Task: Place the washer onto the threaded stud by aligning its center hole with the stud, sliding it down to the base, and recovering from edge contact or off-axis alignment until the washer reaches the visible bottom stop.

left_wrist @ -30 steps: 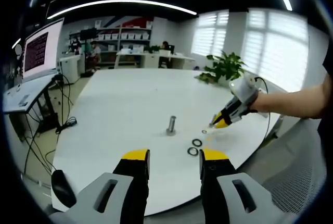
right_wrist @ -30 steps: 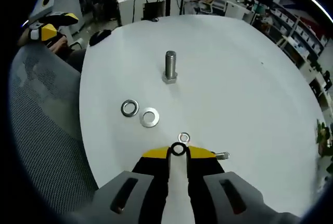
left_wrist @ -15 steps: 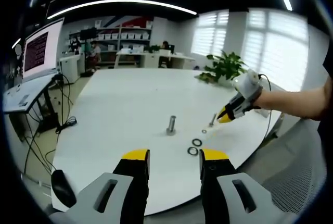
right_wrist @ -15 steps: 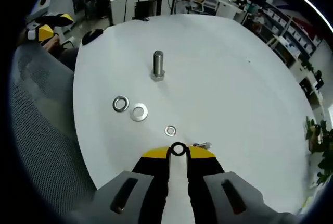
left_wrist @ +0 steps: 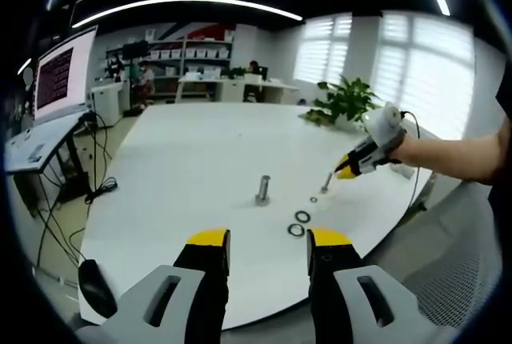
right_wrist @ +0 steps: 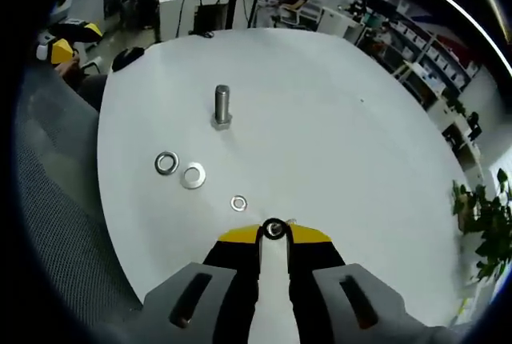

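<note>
With the right tongs clamped on a small dark ring-shaped metal washer held clear above the white round tabletop, carry it level past the loose washers to the upright grey threaded steel stud, centre the hole, then lower; left tongs idle, parted.

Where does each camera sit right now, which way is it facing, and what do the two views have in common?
Left gripper view: rides the left gripper, held off the table's edge, facing across it; its open jaws show, and the person's forearm.
Right gripper view: rides the right gripper, above the table looking down along jaws shut on a washer.
Shared: the upright stud, the three loose washers, the table.
</note>
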`<state>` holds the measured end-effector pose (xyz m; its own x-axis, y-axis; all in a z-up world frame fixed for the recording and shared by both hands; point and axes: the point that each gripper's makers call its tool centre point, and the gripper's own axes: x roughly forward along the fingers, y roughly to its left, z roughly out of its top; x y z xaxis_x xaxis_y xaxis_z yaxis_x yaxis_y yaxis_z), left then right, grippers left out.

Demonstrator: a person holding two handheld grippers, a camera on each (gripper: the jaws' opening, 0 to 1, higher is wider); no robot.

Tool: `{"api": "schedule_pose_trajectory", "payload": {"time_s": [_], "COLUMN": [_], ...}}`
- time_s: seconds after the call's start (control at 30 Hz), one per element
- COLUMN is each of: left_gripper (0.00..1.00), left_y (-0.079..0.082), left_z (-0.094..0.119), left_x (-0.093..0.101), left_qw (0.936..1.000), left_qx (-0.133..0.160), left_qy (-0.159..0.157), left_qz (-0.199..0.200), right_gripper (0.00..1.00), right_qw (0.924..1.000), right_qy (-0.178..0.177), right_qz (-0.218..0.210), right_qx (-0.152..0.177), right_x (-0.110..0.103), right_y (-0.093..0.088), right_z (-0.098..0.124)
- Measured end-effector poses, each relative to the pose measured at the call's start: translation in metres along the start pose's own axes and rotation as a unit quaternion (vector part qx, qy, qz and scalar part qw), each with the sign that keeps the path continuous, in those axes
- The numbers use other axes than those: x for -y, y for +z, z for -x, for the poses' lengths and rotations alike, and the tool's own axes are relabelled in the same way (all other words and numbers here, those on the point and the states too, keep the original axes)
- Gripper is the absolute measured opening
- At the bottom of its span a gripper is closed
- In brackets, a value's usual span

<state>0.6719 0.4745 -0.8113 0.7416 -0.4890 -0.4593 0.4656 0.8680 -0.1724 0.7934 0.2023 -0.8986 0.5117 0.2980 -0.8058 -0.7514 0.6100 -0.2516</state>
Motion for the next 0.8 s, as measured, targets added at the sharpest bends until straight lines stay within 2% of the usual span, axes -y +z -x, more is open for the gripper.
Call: {"api": "schedule_pose_trajectory", "payload": {"time_s": [0.17,0.43,0.6,0.8], "left_gripper": [0.36,0.36,0.36,0.36], "left_y": [0.000,0.000,0.000,0.000], "left_z": [0.000,0.000,0.000,0.000], "left_x": [0.000,-0.001,-0.001,-0.001], "left_qw": [1.0000,1.0000,1.0000,1.0000], "left_qx": [-0.001,-0.001,-0.001,-0.001], "left_qy": [0.000,0.001,0.001,0.001], "left_qz": [0.000,0.000,0.000,0.000], "right_gripper": [0.13,0.13,0.13,0.13], "right_qw": [0.9998,0.9999,0.9997,0.9998], "right_qy": [-0.010,-0.009,0.005,0.008], "right_qz": [-0.011,-0.012,-0.023,-0.013], "right_qx": [0.009,0.003,0.002,-0.015], "right_x": [0.007,0.012,0.012,0.012], "right_y": [0.003,0.001,0.005,0.002], "right_z": [0.000,-0.004,-0.006,-0.009]}}
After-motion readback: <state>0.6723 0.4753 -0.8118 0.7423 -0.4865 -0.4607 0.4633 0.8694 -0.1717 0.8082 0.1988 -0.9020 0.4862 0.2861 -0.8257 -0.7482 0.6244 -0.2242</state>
